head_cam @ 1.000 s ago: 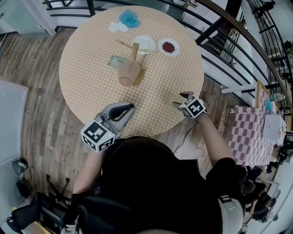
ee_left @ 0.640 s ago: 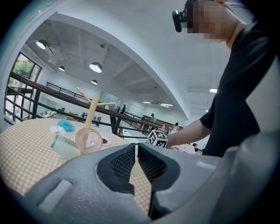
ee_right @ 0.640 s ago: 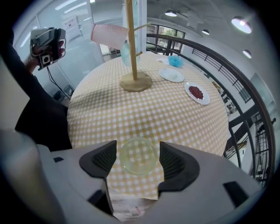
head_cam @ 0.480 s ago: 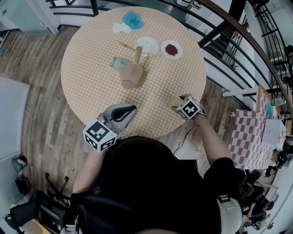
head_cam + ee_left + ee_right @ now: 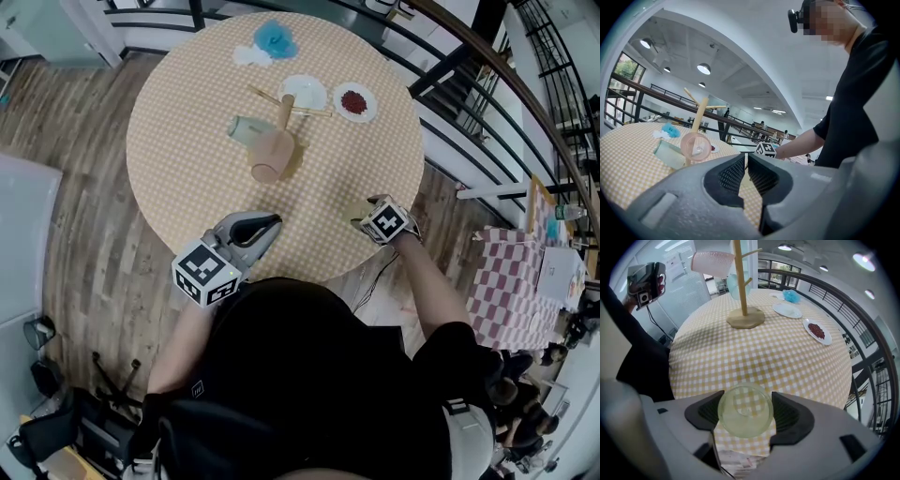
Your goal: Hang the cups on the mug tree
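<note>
Near edge of table: pale green cup, standing alone, well apart from the mug tree at mid-table.

Right gripper: pointed steeply down over that cup. Jaws wide and just been opening, cup between the pads, a sliver of gap on at least one side, so no grip yet. Spread wide probably to clear the cup's full width before closing.

Left gripper: jaws together, nothing between them. Held about level, low over the near table edge, aimed toward the tree. Judged parked, out of the way of the right hand's work.

On the tree: pink cup on one peg, bluish cup on another, both off the table. Upper pegs bare, so room for the third.

Beyond the tree: white plate and small dish of red bits, clear of the likely carry path.

Judged stage: two hung, last cup about to be grasped.
</note>
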The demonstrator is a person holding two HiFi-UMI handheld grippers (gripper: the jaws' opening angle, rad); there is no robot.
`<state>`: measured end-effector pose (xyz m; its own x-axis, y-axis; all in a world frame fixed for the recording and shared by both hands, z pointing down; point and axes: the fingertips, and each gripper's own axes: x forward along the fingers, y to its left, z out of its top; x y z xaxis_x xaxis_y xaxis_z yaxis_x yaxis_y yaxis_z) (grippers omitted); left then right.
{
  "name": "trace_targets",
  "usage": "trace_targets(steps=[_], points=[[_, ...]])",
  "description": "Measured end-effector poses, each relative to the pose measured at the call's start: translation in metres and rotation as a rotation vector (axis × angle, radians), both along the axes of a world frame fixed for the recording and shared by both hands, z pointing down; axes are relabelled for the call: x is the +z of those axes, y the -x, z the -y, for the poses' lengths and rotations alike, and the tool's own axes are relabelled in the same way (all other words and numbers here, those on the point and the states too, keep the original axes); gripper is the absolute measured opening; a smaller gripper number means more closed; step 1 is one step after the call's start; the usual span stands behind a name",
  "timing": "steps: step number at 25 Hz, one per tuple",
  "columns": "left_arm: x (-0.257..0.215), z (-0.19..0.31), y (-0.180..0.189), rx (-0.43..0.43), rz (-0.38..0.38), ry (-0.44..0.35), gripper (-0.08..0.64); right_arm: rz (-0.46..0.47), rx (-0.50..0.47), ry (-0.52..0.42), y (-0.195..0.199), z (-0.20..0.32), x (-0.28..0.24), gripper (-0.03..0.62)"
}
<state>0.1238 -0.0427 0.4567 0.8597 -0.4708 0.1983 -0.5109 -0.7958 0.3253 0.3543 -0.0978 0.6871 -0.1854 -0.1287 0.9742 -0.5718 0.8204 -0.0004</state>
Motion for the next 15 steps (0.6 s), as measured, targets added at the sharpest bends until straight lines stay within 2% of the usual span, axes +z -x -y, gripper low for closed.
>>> trace_targets(steps=[5, 15], points=[[-0.005, 0.0, 0.0, 0.01, -0.001, -0.009, 0.008, 0.047, 0.054, 0.007, 0.003, 0.002, -0.009, 0.324], [-0.009, -0.005, 0.009, 0.005, 0.009, -0.012, 0.006, 0.121, 0.017, -0.046, 0.02, 0.004, -0.064, 0.324]])
